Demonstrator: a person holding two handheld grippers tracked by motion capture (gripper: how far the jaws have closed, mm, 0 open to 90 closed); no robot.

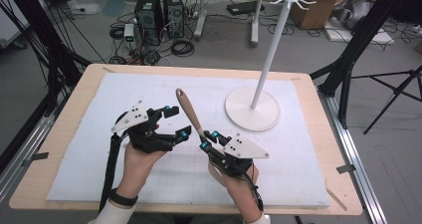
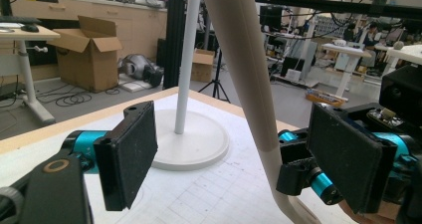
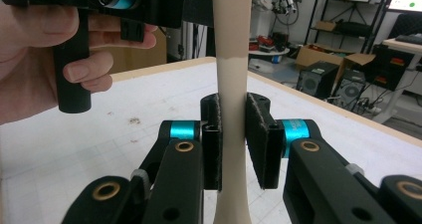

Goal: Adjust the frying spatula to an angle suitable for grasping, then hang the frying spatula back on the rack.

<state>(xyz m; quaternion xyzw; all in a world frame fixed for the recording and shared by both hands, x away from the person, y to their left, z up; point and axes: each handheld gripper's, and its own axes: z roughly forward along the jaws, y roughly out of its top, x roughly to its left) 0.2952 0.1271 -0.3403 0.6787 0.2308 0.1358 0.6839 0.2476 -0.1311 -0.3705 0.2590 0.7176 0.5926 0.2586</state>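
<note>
While the right tongs (image 3: 233, 144) clamp a wooden-handled utensil (image 1: 188, 110) upright, the left tongs (image 1: 175, 120) gape empty

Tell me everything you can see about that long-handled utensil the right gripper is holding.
The utensil has a long rounded handle: brown with a small hole near its top end in the high view, pale cream lower down, matte like wood or silicone. Its working end can't be seen. It stands tilted, top leaning away and to the left, over the white mat. The right gripper has its jaws shut on the cream lower stretch. The left gripper is open, its jaws either side of the handle without touching it.
</note>
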